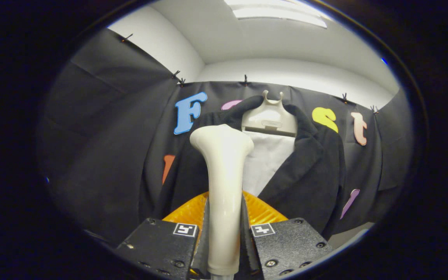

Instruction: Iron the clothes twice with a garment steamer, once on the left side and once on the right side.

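**Steamer gripped upright, jacket dead ahead**

Gripper view: I see my gripper point(224, 233) closed on the handle of the garment steamer point(224, 186), one finger pressing each side of the pale, smooth shaft. The steamer stands upright between the fingers, and its flared head widens at the top, level with the jacket's chest. Just behind the handle, low between the fingers, an orange ribbed part point(261, 210) fans out to both sides; I cannot tell what it belongs to.

Beyond the steamer hangs the dark jacket point(309, 175) on a pale hanger point(270, 116), whose forked top sits against the booth's black cloth wall point(103, 147). The lapels fall open, and a white panel point(265, 163) shows between them. The steamer head covers the jacket's left lapel from my angle, while the right lapel and sleeve side are fully in sight.

For room, the cloth wall runs wide to the left of the jacket, creased but with nothing standing in front of it. To the right, the jacket's edge falls near a further fold of cloth. Above the cloth, white wall and the ceiling with a light panel point(278, 9) show.
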Demonstrator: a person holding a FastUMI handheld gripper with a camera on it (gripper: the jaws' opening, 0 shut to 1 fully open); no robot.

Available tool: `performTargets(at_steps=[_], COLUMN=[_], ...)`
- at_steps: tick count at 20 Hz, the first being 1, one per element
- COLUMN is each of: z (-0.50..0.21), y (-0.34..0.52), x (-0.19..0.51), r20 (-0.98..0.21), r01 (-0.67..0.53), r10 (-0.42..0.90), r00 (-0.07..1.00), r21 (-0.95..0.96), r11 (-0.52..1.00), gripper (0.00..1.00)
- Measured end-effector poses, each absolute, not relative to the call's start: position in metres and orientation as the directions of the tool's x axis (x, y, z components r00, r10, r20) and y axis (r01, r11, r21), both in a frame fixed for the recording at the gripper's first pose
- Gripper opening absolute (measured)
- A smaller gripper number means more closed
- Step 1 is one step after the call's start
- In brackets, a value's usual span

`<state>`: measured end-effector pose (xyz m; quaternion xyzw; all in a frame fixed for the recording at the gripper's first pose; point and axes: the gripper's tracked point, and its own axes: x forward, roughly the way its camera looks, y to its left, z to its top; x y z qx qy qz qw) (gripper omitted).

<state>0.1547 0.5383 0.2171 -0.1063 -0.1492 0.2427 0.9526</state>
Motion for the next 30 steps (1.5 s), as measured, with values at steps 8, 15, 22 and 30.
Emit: performTargets(at_steps=[8,15,22,30], z=[0.177,0.138,0.095,0.038], y=[0.527,0.519,0.506,0.496], x=[0.148,0.144,0.136,0.134], r20=[0.17,0.099,0.025,-0.099], r01=[-0.424,-0.423,-0.43,-0.444], r10=[0.487,0.475,0.466,0.438], r00=[0.857,0.875,0.884,0.893], r21=[-0.307,-0.321,-0.346,-0.348], r11=[0.852,0.847,0.834,0.826], gripper=[0.37,0.37,0.37,0.37])
